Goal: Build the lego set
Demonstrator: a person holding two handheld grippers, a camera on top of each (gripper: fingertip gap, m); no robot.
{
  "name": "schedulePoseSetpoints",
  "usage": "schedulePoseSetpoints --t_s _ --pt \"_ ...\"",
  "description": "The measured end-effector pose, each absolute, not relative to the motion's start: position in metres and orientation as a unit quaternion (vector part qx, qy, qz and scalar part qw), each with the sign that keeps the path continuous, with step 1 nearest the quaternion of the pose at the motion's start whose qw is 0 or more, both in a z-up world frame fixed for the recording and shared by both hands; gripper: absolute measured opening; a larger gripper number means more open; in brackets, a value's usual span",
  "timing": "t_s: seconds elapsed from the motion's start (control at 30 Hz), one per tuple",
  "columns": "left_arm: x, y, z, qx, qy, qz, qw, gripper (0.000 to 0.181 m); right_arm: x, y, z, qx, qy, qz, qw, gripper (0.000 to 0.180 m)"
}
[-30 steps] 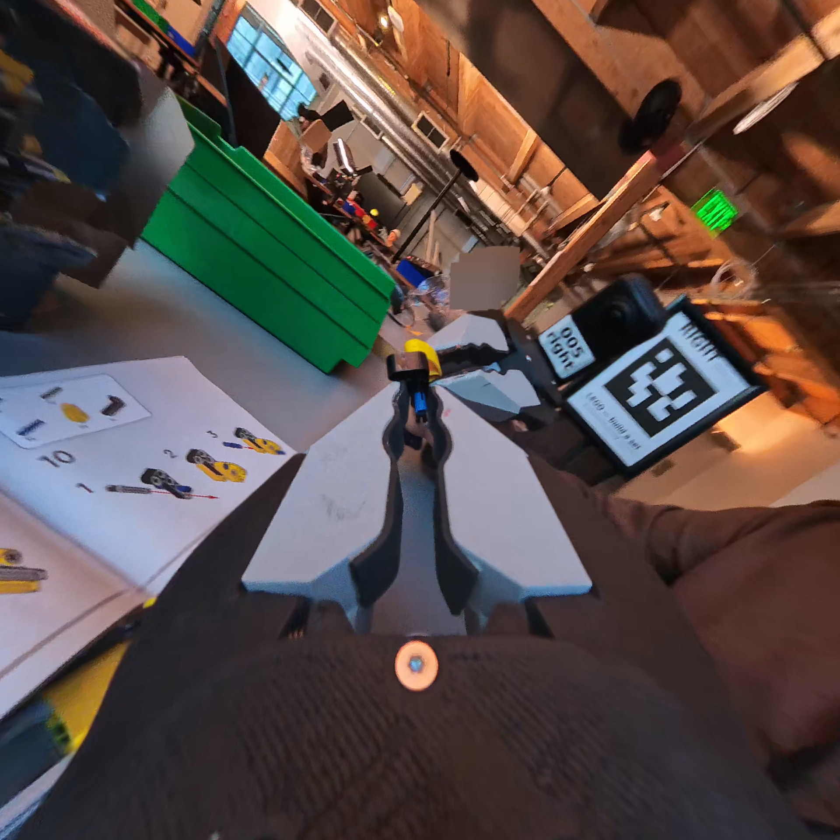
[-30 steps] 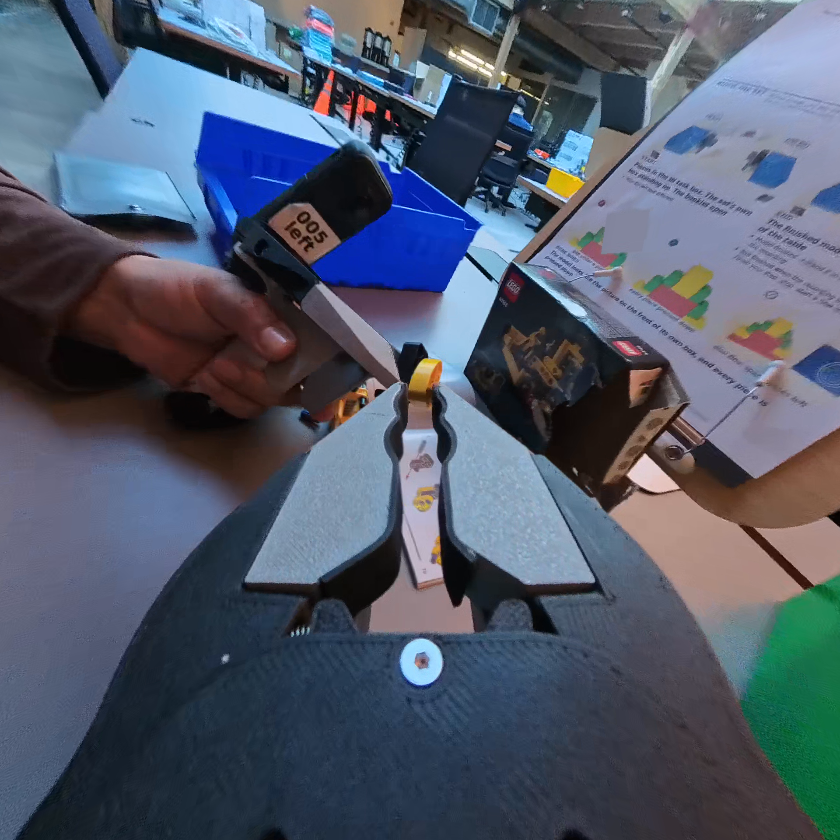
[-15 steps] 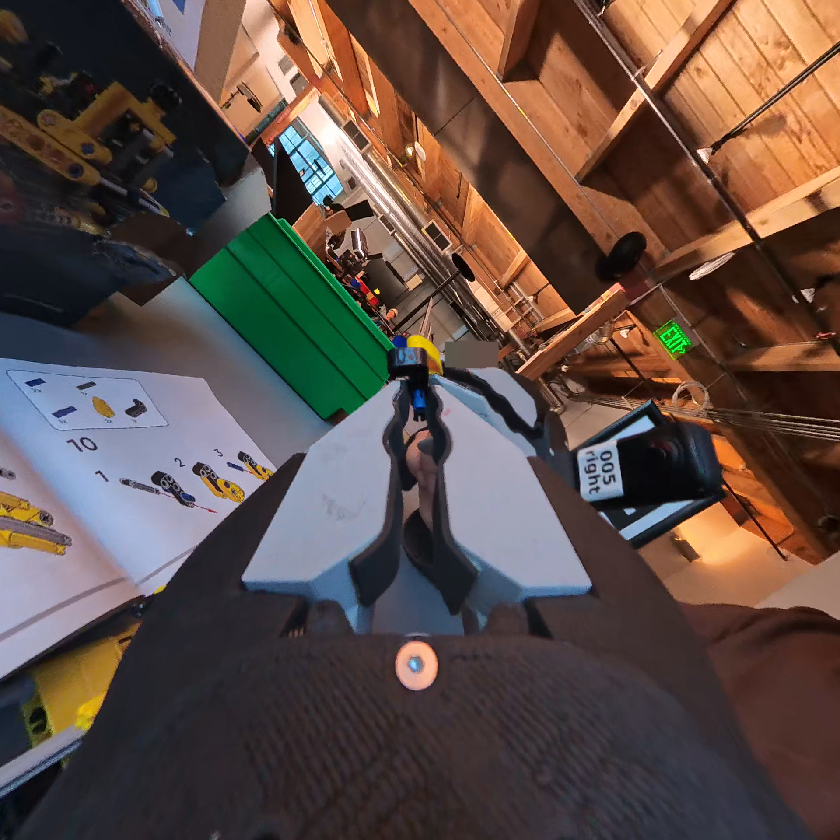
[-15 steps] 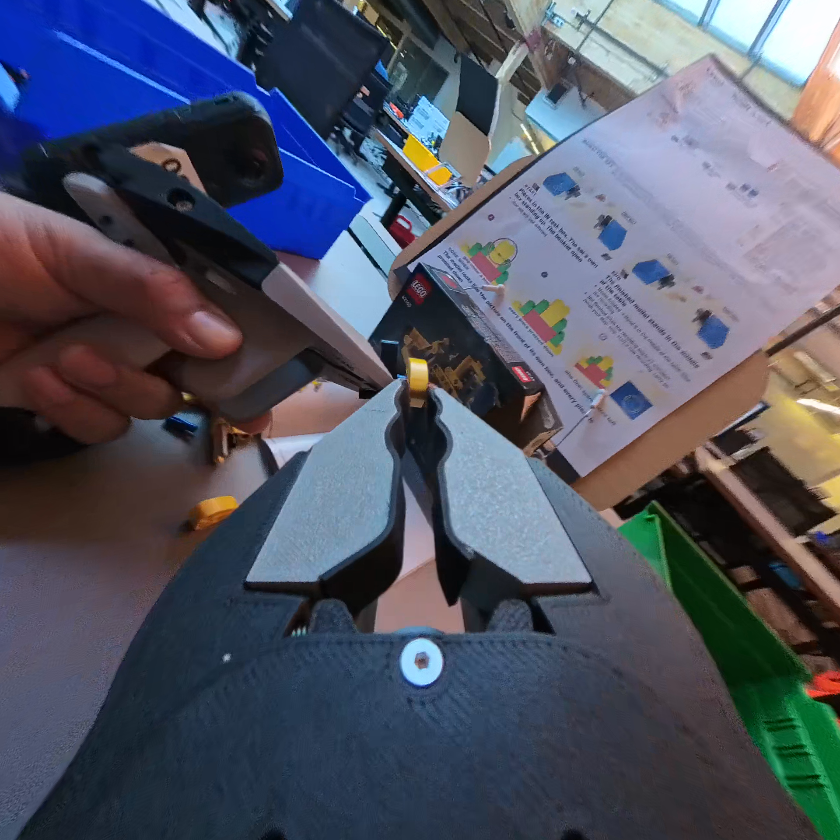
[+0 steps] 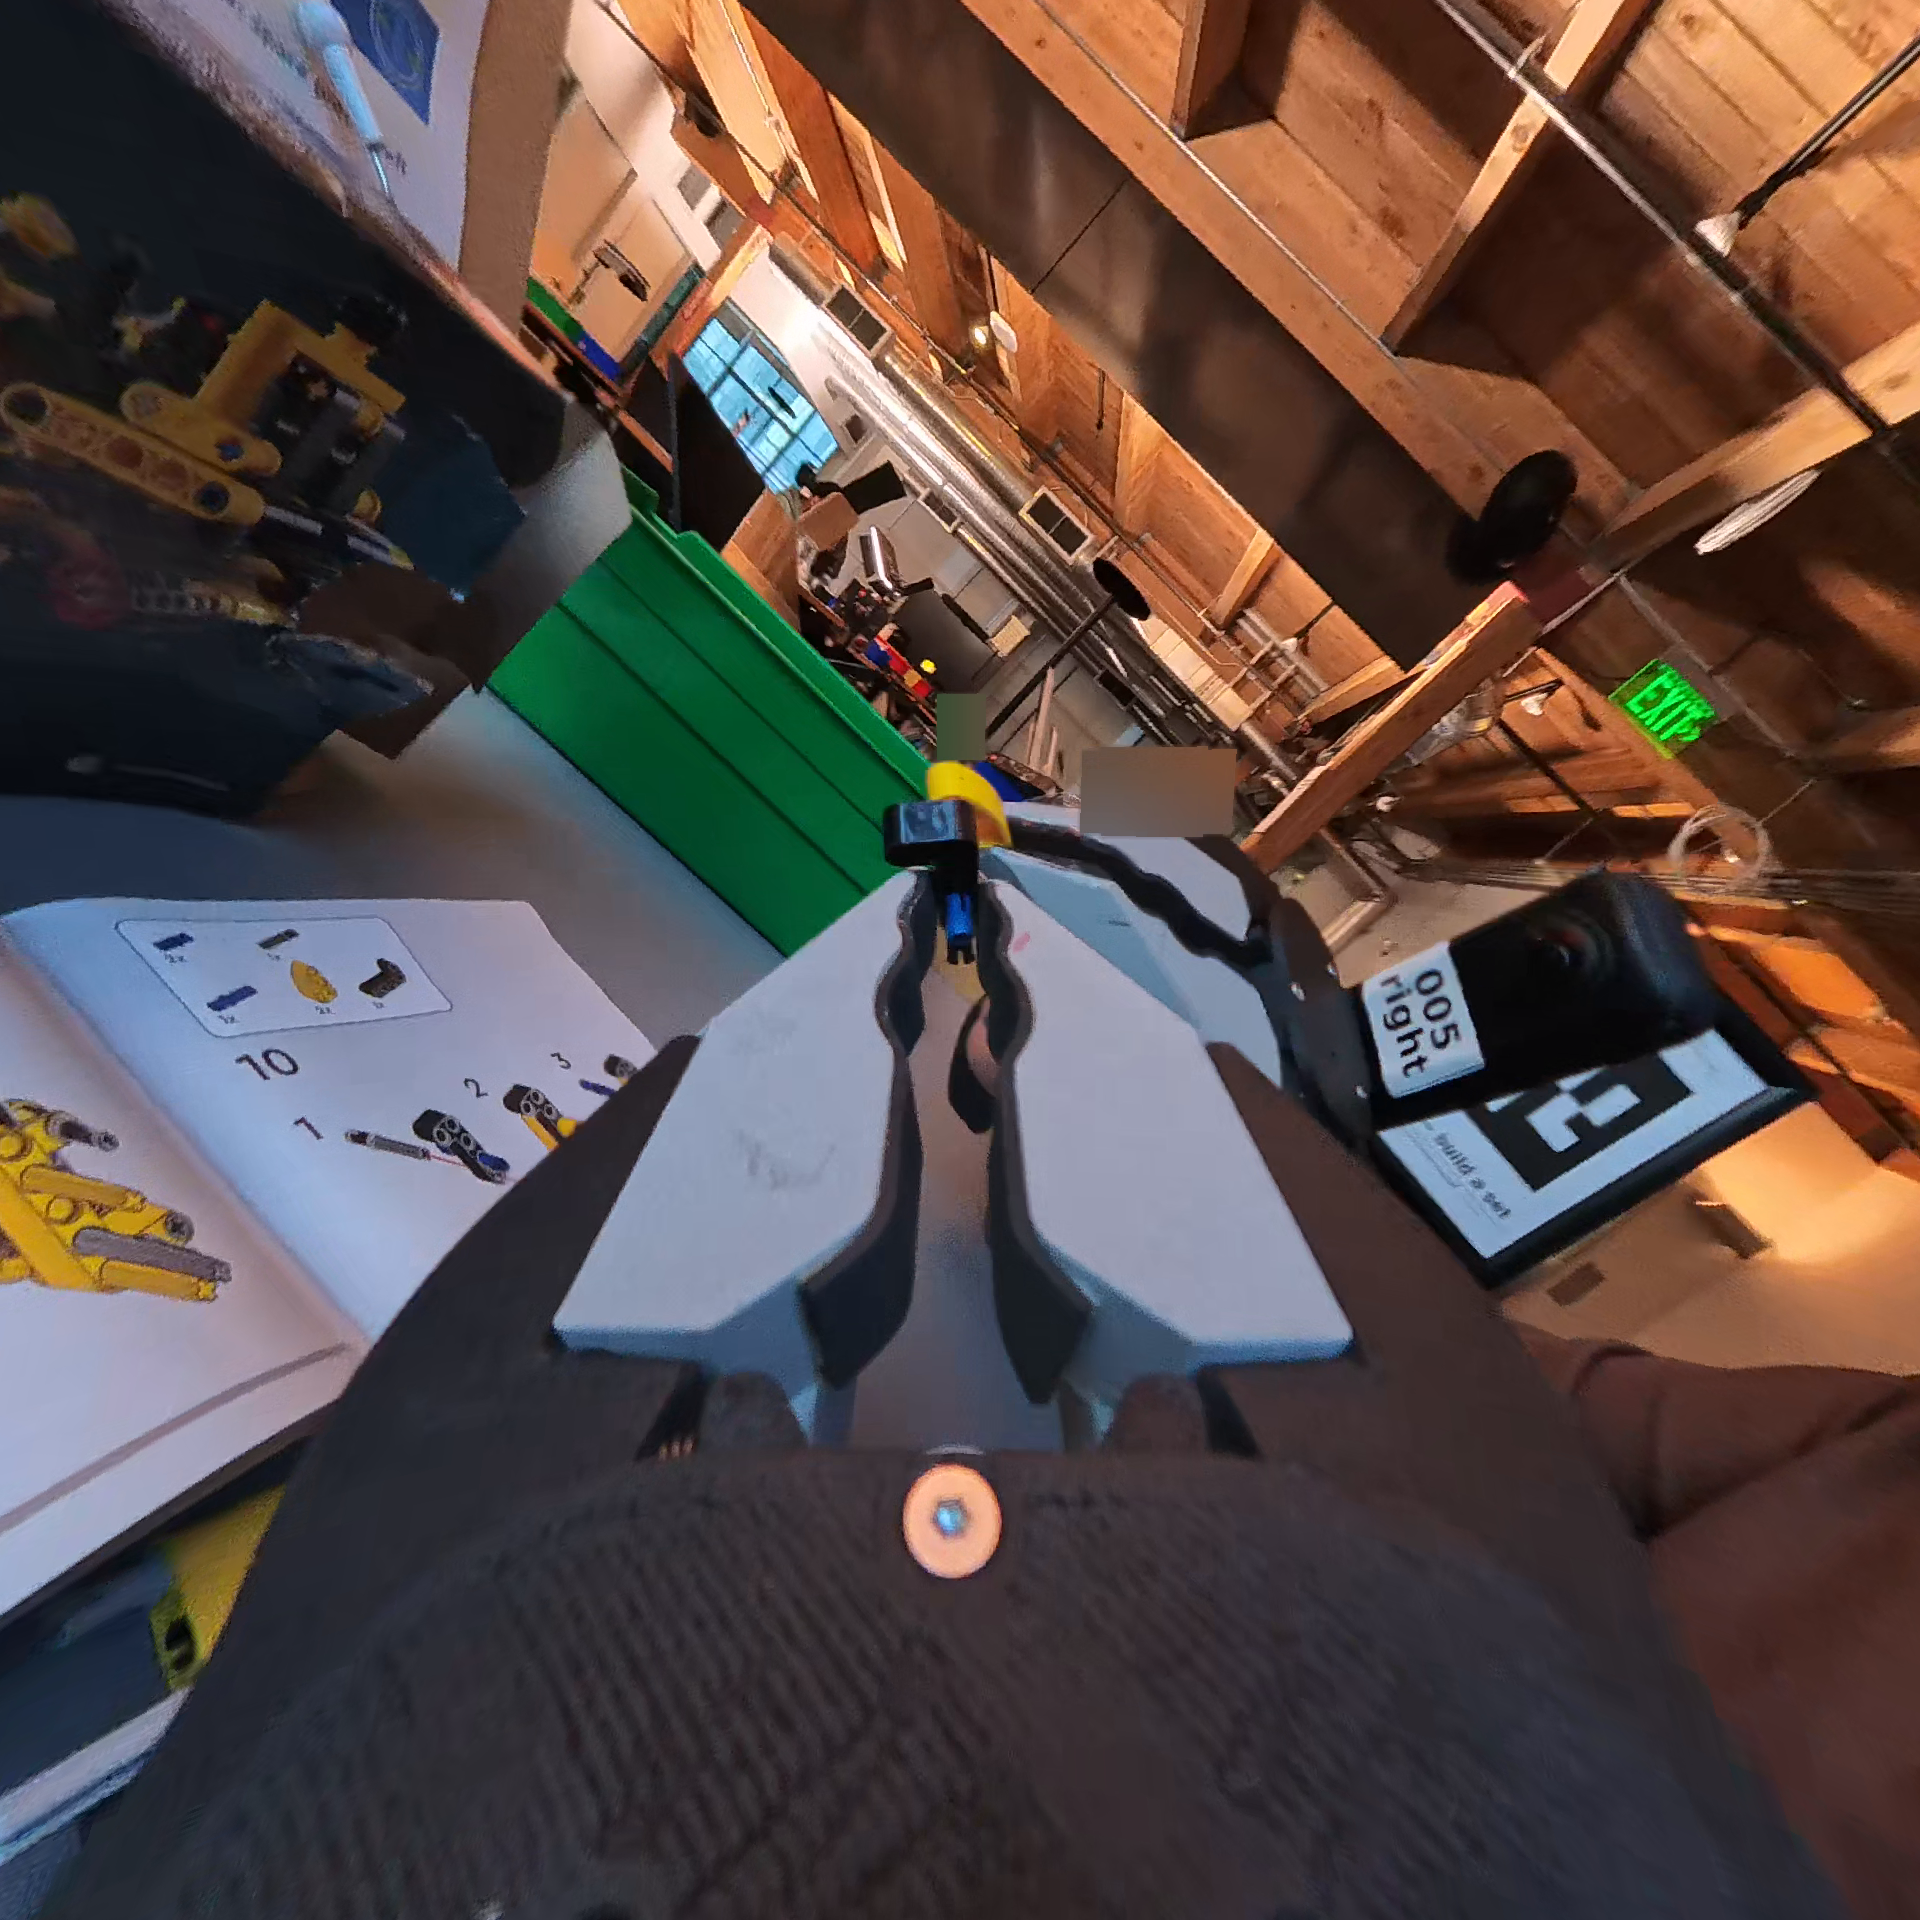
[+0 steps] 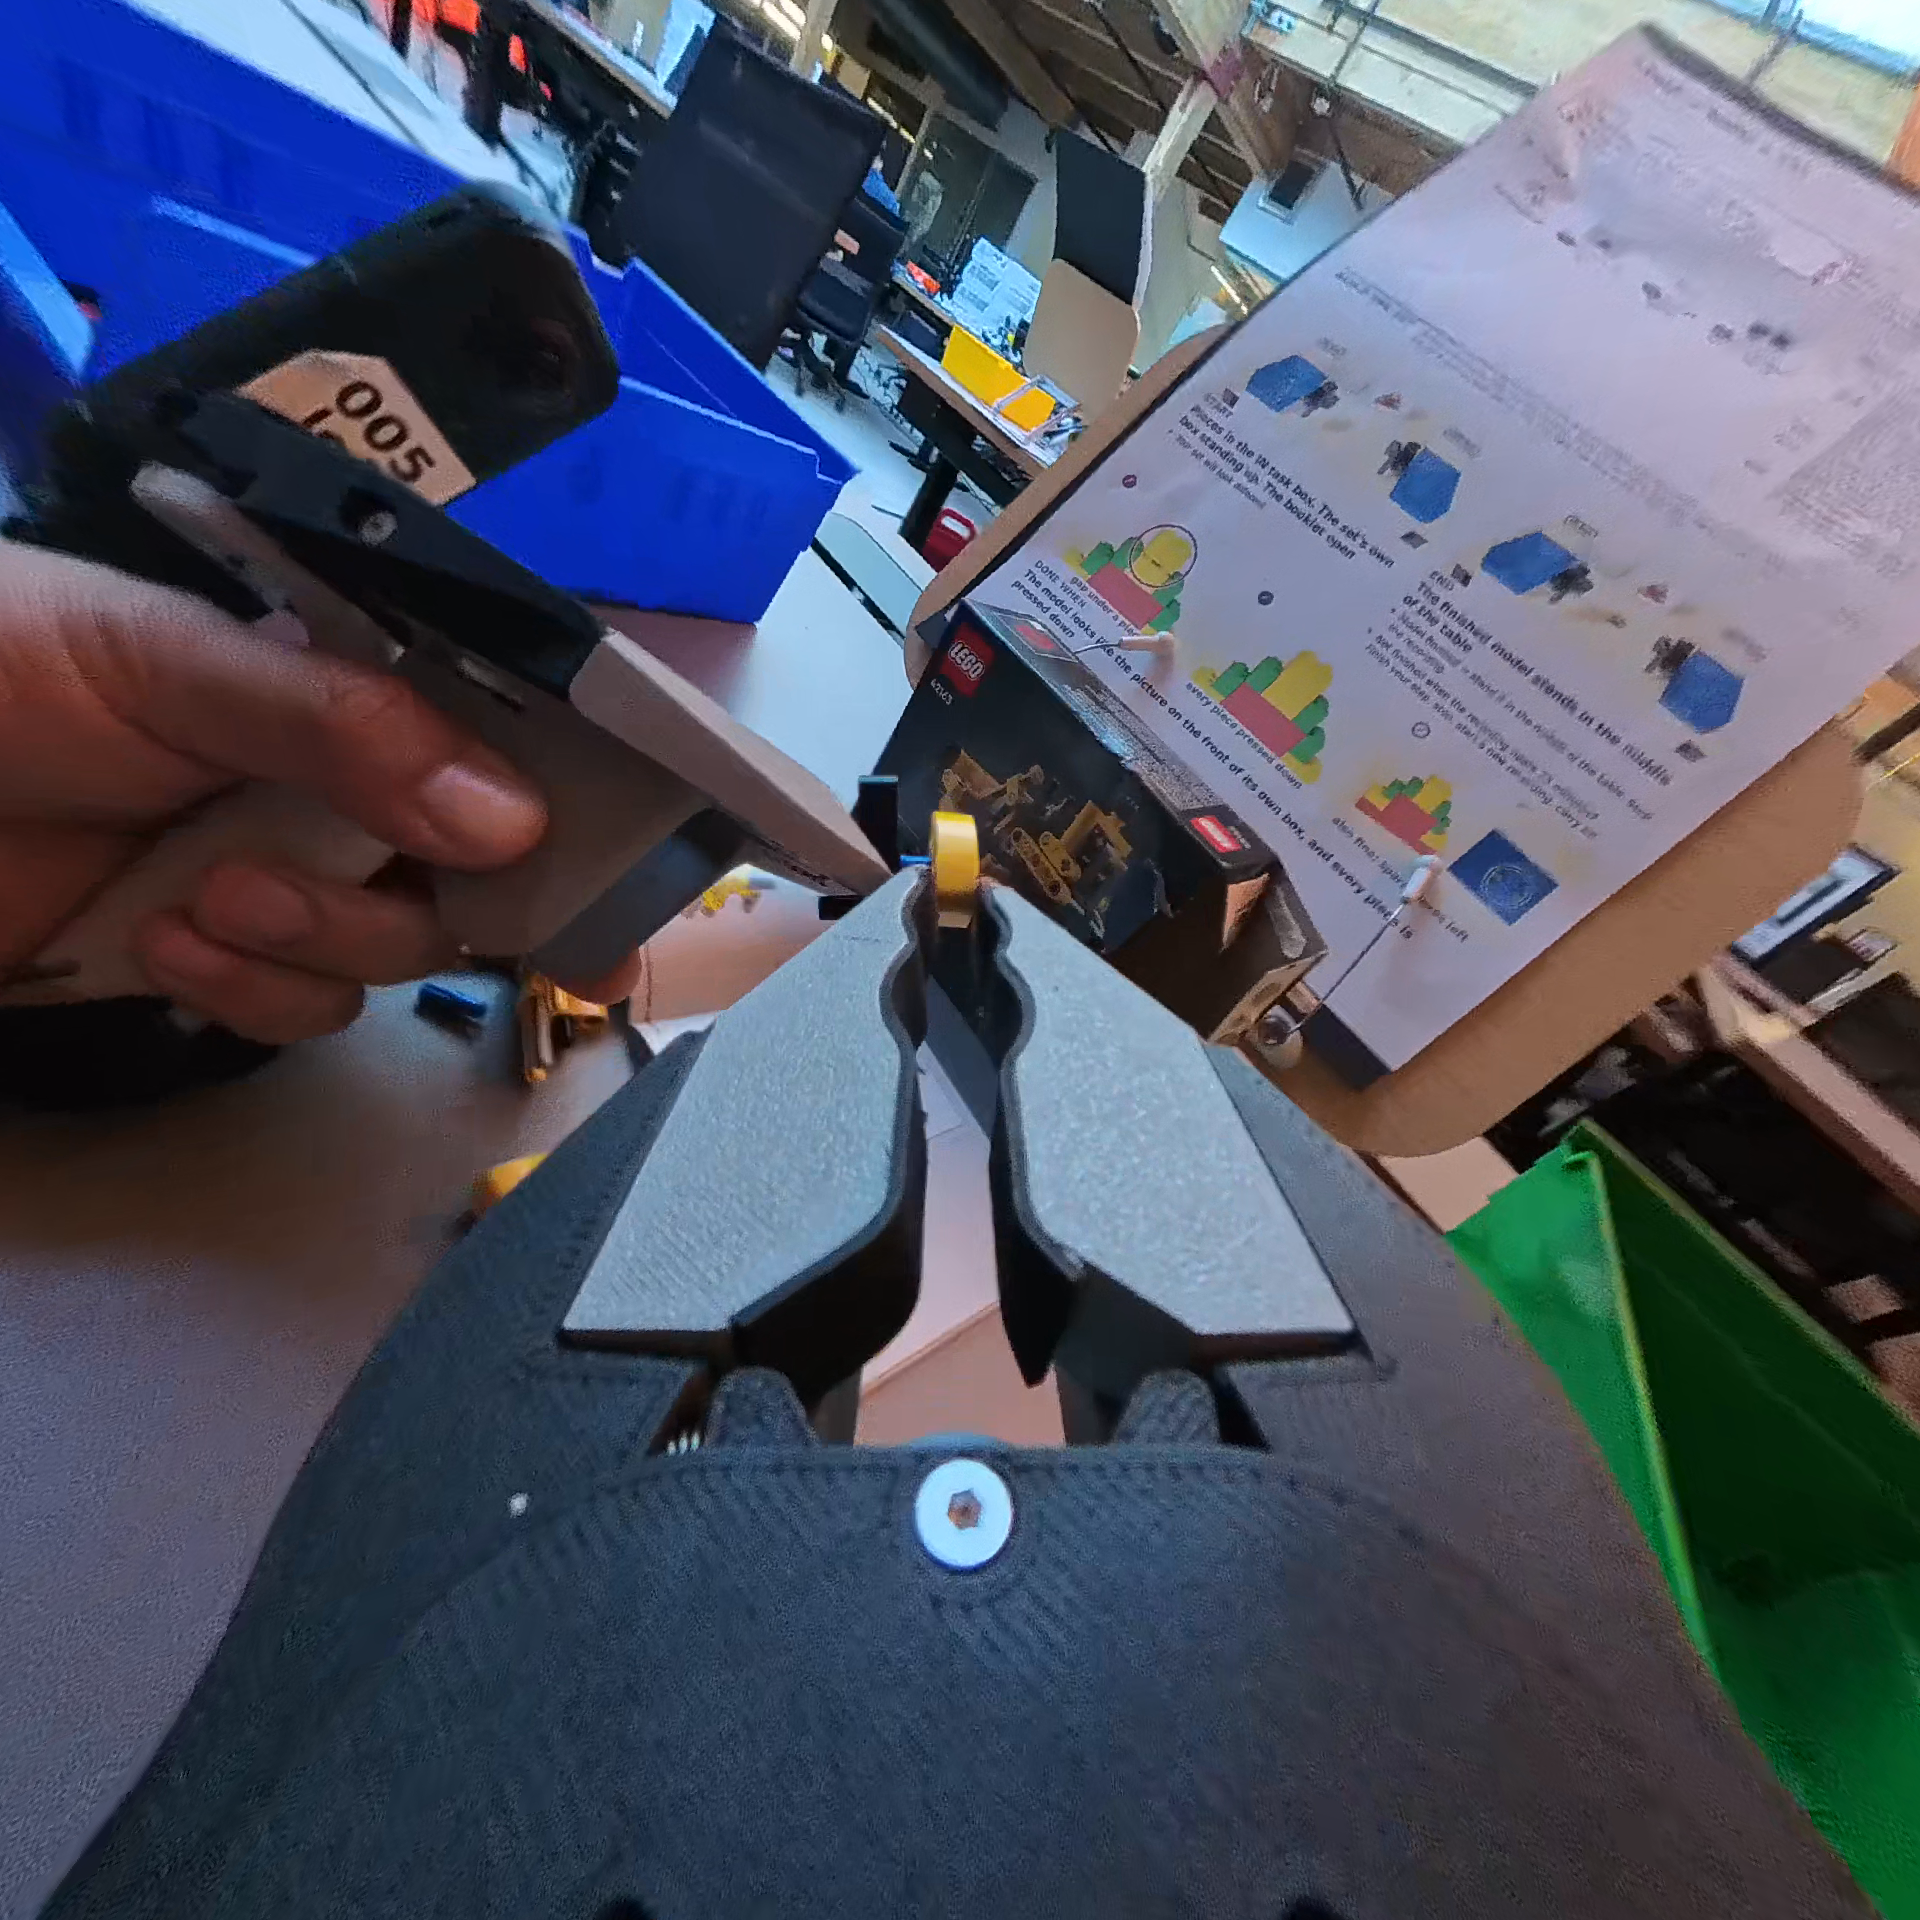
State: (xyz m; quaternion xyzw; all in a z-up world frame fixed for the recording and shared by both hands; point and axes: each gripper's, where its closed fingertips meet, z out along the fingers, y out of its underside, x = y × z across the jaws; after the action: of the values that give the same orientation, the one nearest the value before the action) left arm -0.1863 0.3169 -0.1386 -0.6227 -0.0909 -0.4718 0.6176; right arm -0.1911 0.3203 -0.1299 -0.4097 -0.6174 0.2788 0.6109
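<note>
My left gripper [image 5: 954,914] is shut on a blue pin [image 5: 957,918] that carries a small black connector [image 5: 928,833] at its tip. My right gripper [image 6: 951,904] is shut on a yellow rounded piece [image 6: 952,864]. The two tips meet in the air, and the yellow piece [image 5: 966,795] sits right behind the black connector. The right gripper [image 5: 1122,894] shows beyond my left fingers. The left gripper [image 6: 852,878], held by a hand [image 6: 239,790], comes in from the left in the right wrist view. The open instruction booklet [image 5: 260,1122] lies on the table at left.
The dark set box [image 6: 1081,831] stands on the table in front of a leaning instruction board [image 6: 1455,582]. A green bin [image 5: 707,727] and a blue bin [image 6: 623,457] flank the work area. Loose blue and yellow pieces [image 6: 551,1013] lie on the table under the left gripper. The tips of both grippers are at nearly the same place.
Both grippers have lifted and tilted upward together, keeping their tips joined. The right gripper swung round in the left wrist view, and the set box and board came into fuller view.
</note>
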Motion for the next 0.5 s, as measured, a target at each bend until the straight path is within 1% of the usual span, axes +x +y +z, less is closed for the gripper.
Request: schedulePoseSetpoints --t_s 0.07,0.13,0.2,0.27,0.33,0.43,0.5 --pt "-0.187 0.316 -0.140 -0.623 -0.085 -0.483 0.609 0.004 -0.191 0.318 -0.131 -0.391 -0.632 0.285 0.605 0.003" --pt "-0.184 0.315 -0.138 -0.620 -0.081 -0.490 0.607 0.004 -0.189 0.316 -0.130 -0.400 -0.625 0.346 0.574 0.004" --pt "-0.183 0.316 -0.138 -0.623 -0.079 -0.486 0.608 0.004 -0.187 0.316 -0.130 -0.404 -0.620 0.366 0.564 0.004" --pt "-0.182 0.316 -0.140 -0.626 -0.081 -0.485 0.606 0.004 -0.186 0.316 -0.132 -0.399 -0.624 0.352 0.573 0.005" --pt "-0.183 0.317 -0.141 -0.623 -0.087 -0.489 0.604 0.004 -0.185 0.314 -0.133 -0.386 -0.631 0.337 0.582 0.011" --pt "-0.178 0.316 -0.142 -0.630 -0.075 -0.492 0.597 0.005 -0.185 0.317 -0.134 -0.387 -0.631 0.319 0.591 0.007" --pt "-0.177 0.315 -0.141 -0.630 -0.073 -0.492 0.596 0.005 -0.184 0.318 -0.133 -0.387 -0.630 0.325 0.589 0.008"
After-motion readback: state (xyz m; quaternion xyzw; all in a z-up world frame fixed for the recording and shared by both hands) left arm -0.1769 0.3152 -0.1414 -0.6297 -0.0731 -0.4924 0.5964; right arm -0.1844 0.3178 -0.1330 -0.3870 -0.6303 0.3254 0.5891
